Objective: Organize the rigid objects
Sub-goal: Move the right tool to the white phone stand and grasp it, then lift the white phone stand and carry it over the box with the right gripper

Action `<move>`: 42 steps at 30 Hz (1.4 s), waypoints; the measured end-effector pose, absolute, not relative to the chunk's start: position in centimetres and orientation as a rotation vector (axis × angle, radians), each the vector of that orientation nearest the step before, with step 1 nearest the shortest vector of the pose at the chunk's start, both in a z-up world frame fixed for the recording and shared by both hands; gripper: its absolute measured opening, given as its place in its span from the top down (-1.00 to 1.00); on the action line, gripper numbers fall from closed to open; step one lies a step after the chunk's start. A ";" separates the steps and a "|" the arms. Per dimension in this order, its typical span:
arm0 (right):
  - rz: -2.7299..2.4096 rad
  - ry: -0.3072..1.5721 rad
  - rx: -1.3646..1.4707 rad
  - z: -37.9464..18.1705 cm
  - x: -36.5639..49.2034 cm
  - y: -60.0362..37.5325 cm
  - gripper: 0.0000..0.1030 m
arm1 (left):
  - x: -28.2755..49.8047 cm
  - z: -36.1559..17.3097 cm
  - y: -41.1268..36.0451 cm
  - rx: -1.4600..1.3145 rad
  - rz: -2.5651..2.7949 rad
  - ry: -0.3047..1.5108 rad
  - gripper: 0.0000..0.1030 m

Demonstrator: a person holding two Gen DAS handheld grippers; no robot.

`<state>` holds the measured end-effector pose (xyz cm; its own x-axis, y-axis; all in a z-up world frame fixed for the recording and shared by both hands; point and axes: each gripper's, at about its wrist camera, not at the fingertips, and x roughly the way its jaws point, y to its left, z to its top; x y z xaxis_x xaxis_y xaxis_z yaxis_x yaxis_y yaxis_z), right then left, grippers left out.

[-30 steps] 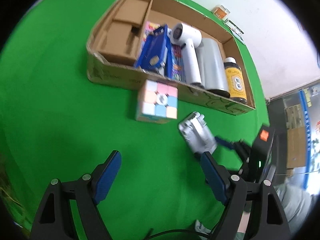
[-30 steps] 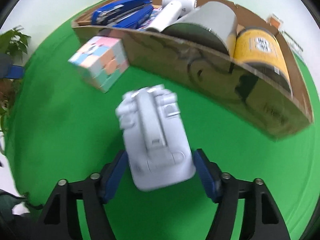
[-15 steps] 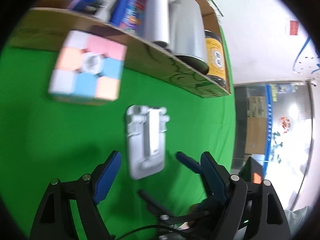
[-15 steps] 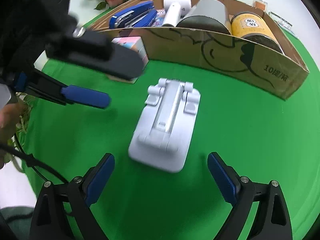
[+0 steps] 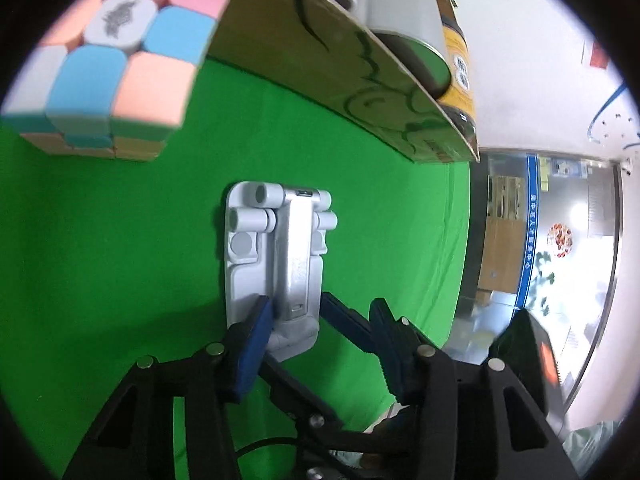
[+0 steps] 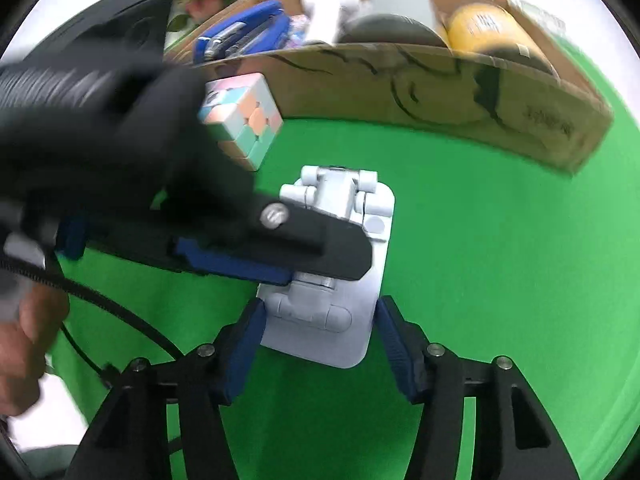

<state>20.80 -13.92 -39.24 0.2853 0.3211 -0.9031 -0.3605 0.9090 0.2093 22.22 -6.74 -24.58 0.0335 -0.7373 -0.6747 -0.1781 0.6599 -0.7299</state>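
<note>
Two hand-held grippers converge on a pale grey folding stand (image 5: 276, 268) that lies flat on a green cloth (image 5: 120, 240), just in front of an open cardboard box (image 6: 440, 80). The right gripper (image 6: 318, 336) straddles the near end of the stand, one blue pad close against each side edge; its jaws are closing with the stand between them, the left pad looking to be against the edge and the right pad's contact too fine to tell. The left gripper (image 5: 318, 334) comes in from the side, and its jaws are closing too: in its own wrist view the left blue finger (image 5: 254, 344) lies over the stand's lower left part, while its other finger sits off to the right beyond one of the right gripper's blue pads. In the right wrist view the left gripper appears as a blurred black arm with a blue pad lying across the middle of the stand. A pastel puzzle cube (image 5: 116, 56) rests on the cloth beside the box wall, just beyond the stand's far end. Inside the box are a blue stapler (image 6: 244, 36), a white handheld device (image 6: 328, 4), a grey cylinder (image 6: 396, 12) and a yellow-labelled bottle (image 6: 488, 24). Part of a person's hand (image 6: 24, 344) shows at the lower left edge of the right wrist view.
</note>
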 end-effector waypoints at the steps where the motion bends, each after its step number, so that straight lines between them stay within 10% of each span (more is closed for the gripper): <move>1: 0.460 1.207 -0.032 -39.3 21.0 -14.1 -0.06 | 22.1 -24.4 -7.1 -0.778 -0.509 1.508 0.07; 10: 0.456 1.226 0.016 -40.6 23.1 -15.0 -0.16 | 21.4 -23.5 -6.7 -0.717 -0.455 1.507 0.27; 14: 0.405 1.155 -0.060 -40.5 22.0 -13.7 -0.75 | 21.1 -22.2 -2.8 -0.710 -0.302 1.429 -0.29; 28: 0.339 1.140 0.002 -42.1 21.2 -10.2 -0.26 | 21.1 -25.4 -6.8 -0.694 -0.479 1.578 -0.27; 32: 0.368 1.230 0.293 -42.3 22.3 -12.1 -0.26 | 20.6 -25.6 -8.0 -0.643 -0.502 1.611 0.27; 42: 0.428 1.209 0.491 -38.3 20.8 -13.6 -0.26 | 21.6 -20.5 -10.6 -0.577 -0.558 1.540 0.39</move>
